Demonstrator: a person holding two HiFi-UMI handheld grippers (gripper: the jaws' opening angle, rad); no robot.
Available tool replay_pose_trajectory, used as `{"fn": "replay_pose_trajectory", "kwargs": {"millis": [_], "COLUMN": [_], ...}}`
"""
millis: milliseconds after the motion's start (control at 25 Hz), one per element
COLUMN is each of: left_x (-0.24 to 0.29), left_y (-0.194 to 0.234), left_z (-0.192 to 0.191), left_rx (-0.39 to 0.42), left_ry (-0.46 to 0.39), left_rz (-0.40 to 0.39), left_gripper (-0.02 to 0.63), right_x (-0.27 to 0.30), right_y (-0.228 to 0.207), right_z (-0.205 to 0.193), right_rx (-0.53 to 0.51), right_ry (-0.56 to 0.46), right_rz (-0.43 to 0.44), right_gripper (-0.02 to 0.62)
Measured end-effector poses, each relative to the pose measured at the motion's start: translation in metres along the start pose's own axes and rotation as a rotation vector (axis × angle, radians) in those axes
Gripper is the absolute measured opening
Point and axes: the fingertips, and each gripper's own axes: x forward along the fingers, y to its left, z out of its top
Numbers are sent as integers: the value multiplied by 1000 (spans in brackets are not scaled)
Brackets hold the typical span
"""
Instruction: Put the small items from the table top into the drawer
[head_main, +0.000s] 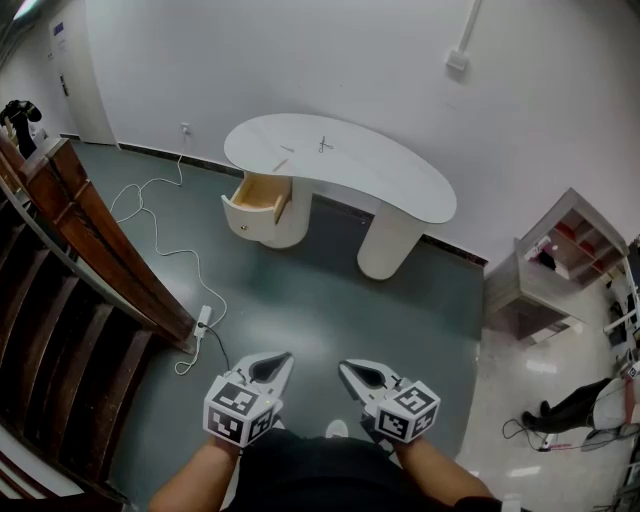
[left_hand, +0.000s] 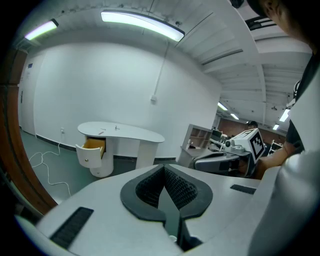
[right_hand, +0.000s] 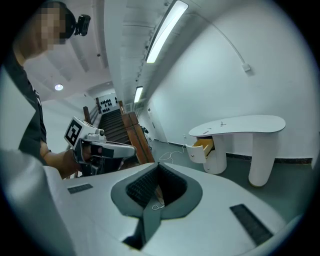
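A white curved table (head_main: 400, 178) stands against the far wall. On its top lie small items: a dark scissors-like thing (head_main: 324, 145) and two thin sticks (head_main: 284, 158). Its drawer (head_main: 258, 205) under the left end hangs open, with a wooden inside. My left gripper (head_main: 281, 365) and right gripper (head_main: 350, 370) are held low, near my body and far from the table. Both are shut with nothing between the jaws. The left gripper view shows the table (left_hand: 135, 135) and open drawer (left_hand: 92, 148) beyond its shut jaws. In the right gripper view the drawer (right_hand: 202, 148) is also far off.
A wooden stair rail (head_main: 95, 235) runs along the left. A white cable with a power strip (head_main: 203, 318) lies on the grey floor between me and the table. An open shelf unit (head_main: 560, 255) stands at the right, with dark things on the floor (head_main: 575, 405) below it.
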Motion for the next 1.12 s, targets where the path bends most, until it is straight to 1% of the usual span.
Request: {"fn": "replay_pose_trajectory", "kwargs": {"millis": [160,400,520,680,920,1120], "left_x": [-4,-18,-23,-28,-36,-43], "left_y": [8,30,42,56,73,86], "left_z": [-7,-9,-8,-11,-15,-22], "left_rx": [-8,-12,15,42,43,20], "left_ry": [9,8,15,21,32,36], "left_rz": [-3,6,-1,-13,-43,-41], "left_gripper": [14,14,14,14,14,14], "right_x": [8,28,39,52,72,83], "right_y": [4,13,13,21,36,43], "right_z": [-2,-6,-7,-8,-11,-14], "right_rx": [-21,1,24,36,29,31], "right_ry": [9,26,31,22,25,41], "right_rz": [-16,-40,-65,-76,-90,-87], "right_gripper": [-3,-3,-3,-3,-3,-3]}}
